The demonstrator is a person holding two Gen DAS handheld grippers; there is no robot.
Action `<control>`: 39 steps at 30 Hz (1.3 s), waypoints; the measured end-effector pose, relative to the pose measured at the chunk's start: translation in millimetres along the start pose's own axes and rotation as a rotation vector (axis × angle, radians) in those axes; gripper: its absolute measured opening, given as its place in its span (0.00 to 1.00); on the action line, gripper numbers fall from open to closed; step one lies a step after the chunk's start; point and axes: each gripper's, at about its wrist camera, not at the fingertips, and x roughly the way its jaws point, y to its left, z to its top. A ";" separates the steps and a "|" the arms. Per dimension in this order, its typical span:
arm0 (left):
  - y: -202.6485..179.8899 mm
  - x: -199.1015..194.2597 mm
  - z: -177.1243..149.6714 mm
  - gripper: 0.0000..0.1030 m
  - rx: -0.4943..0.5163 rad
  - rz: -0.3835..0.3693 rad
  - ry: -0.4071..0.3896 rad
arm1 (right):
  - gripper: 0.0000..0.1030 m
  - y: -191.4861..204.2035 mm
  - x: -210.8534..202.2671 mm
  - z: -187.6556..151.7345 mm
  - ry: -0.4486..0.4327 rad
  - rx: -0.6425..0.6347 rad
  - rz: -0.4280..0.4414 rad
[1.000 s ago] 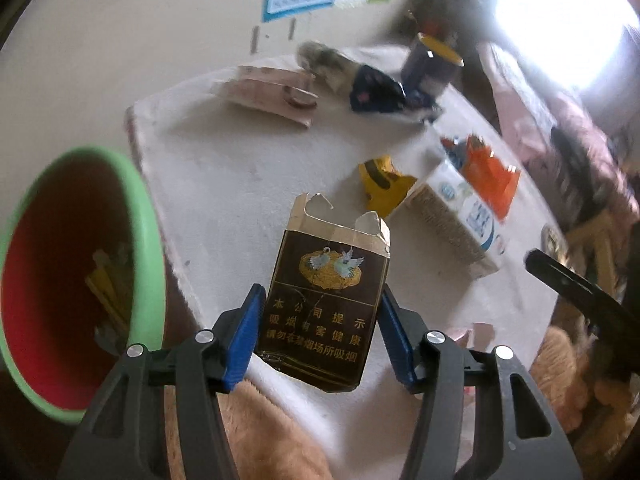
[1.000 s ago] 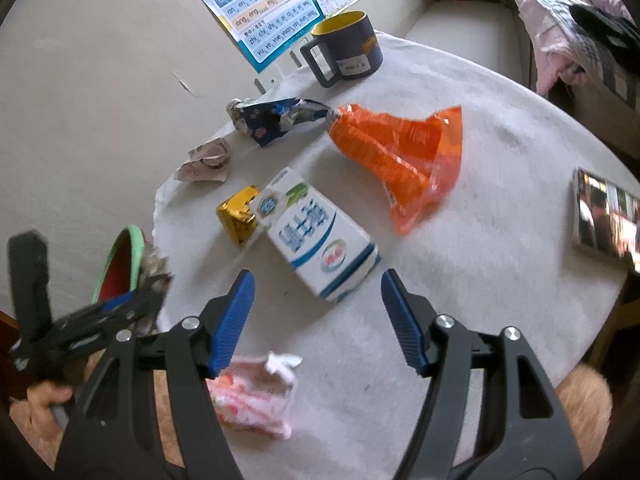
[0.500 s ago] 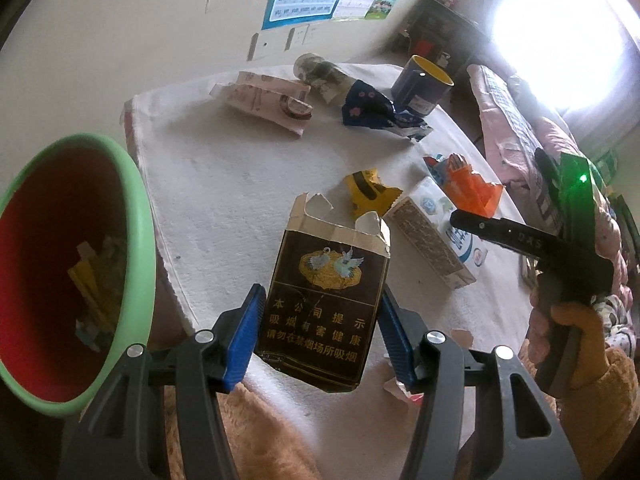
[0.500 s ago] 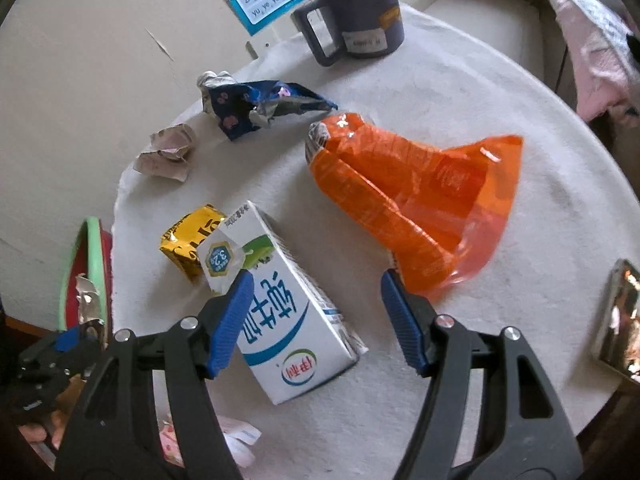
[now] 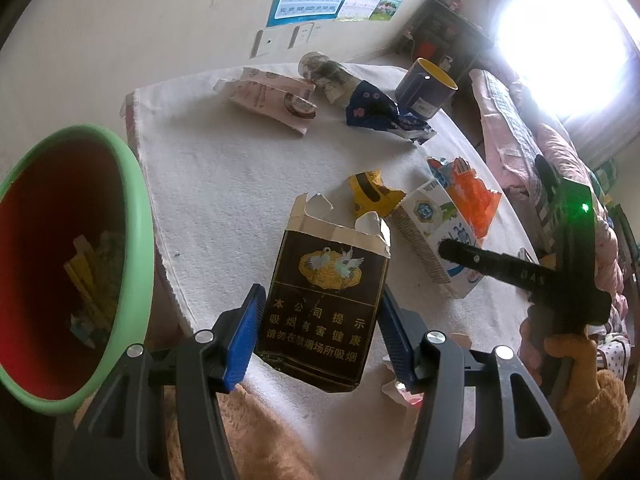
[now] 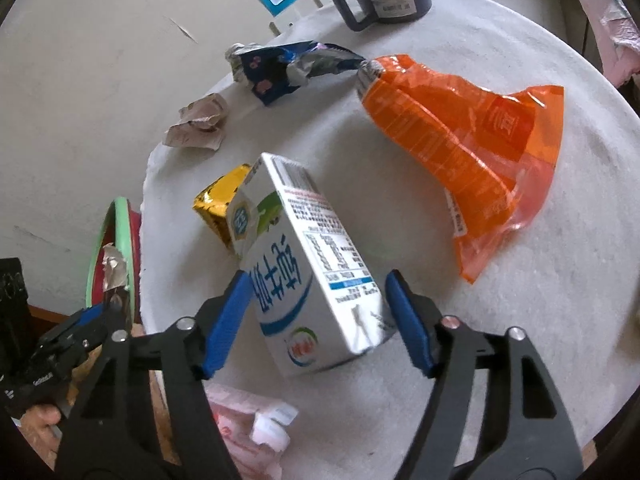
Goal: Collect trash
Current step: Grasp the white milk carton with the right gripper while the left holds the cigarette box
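Torn dark-brown cardboard cigarette pack (image 5: 326, 308): clamped in my left tongs (image 5: 320, 340), beside green-rimmed red bin (image 5: 140, 216); drop next. White milk carton (image 6: 308, 272): on white-clothed surface (image 6: 500, 320), between my right tongs (image 6: 316, 320), gaping; close next.

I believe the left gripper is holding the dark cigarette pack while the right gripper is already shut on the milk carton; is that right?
Not quite. The left gripper does hold the cigarette pack, but the right gripper is open: in the right wrist view its fingers straddle the milk carton with gaps on both sides, not yet shut on it.
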 end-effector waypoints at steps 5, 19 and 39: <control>0.2 0.1 0.2 0.52 0.000 0.000 -0.001 | 0.59 16.2 -4.4 -16.0 0.003 -0.060 -0.034; 0.1 0.6 0.4 0.52 0.002 -0.006 -0.001 | 0.67 40.9 -8.2 -15.7 -0.067 -0.166 -0.216; -3.3 1.7 0.5 0.52 0.022 0.009 0.002 | 0.52 37.1 -44.8 -35.2 -0.145 -0.022 -0.049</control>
